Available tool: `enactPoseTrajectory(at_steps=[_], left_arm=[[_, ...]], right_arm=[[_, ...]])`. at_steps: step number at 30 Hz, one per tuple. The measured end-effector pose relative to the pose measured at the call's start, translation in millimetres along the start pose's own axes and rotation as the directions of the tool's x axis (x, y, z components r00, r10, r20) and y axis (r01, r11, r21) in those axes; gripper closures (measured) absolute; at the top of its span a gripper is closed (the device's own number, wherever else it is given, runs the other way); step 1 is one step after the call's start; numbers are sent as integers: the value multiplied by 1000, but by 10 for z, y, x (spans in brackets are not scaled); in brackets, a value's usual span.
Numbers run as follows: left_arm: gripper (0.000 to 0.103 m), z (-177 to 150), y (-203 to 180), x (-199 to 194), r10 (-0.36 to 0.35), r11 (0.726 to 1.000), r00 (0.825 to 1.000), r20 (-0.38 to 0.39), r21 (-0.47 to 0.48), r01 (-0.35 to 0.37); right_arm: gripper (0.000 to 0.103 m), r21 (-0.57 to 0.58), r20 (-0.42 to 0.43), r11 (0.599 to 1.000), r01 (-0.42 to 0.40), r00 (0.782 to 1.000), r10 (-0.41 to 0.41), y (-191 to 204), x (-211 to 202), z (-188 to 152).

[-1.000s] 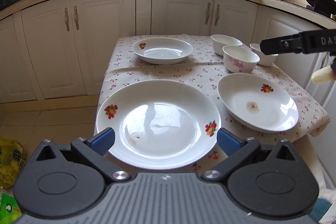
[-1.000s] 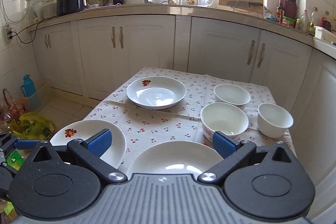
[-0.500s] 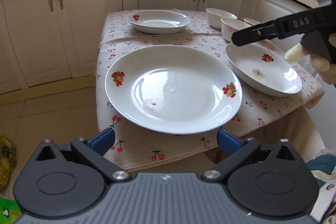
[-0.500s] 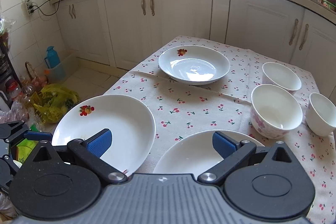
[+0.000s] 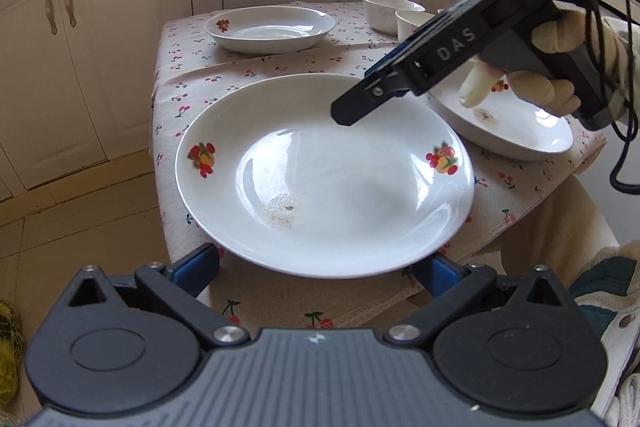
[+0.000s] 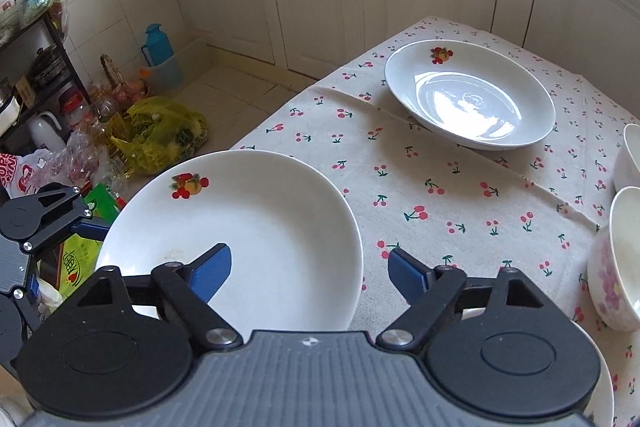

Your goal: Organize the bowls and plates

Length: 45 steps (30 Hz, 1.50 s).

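A large white plate (image 5: 324, 179) with fruit decals lies at the near-left corner of the cherry-print table (image 5: 280, 67), its near rim past the table's edge. My left gripper (image 5: 320, 267) stands open, one fingertip at each side of that near rim, not touching it. My right gripper (image 6: 310, 269) hangs over the same plate (image 6: 240, 227) from the other side. Its jaws are closing: one finger is above the plate, the other above the cloth, with the rim between them and no pad pressing. The right gripper's finger (image 5: 380, 95) shows in the left wrist view.
A deep plate (image 6: 470, 93) sits at the table's far side. Another plate (image 5: 520, 131) lies right of the large one, and bowls (image 6: 620, 267) stand beyond it. On the floor to the left are a yellow bag (image 6: 164, 135), a blue flask (image 6: 158, 43) and a cluttered shelf (image 6: 36, 67). Cabinets close off the back.
The right gripper swung left from the right-hand plate to the large plate, sank, and its jaws narrowed. The left gripper sank closer to the large plate's near rim.
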State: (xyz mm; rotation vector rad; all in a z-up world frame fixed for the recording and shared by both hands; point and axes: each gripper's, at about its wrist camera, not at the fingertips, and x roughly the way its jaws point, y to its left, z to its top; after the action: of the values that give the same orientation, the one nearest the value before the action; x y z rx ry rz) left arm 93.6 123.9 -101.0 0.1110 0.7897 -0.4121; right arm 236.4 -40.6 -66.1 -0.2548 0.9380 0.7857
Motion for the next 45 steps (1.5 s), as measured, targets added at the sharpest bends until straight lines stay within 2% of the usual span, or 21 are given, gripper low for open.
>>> enactPoseTrajectory(at_steps=[8,12,24,34,45], left_arm=[[2,53,2,32,-30,999,1000,-8,43,31],[2,64,6,33,-38,998,999,-14,48,39],[3,193,59,80,-41,996,999,-22,79,43],[3,514,177,350,-63,990,998,-14,125,64],[3,630,212,560,-86,986,996,-25,141,89]], right_arm=[[37,37,-52,997,-71,996,72,-143,219,75],[42,42,-52,994,-104,993,106,-155,231,80],[42,46,-23,996,-78,997,80,-199,213,137],[42,100,27,995,-20,999,18,-489,224,298],[42,142,29,990,14,999,-18,-698,315,322]])
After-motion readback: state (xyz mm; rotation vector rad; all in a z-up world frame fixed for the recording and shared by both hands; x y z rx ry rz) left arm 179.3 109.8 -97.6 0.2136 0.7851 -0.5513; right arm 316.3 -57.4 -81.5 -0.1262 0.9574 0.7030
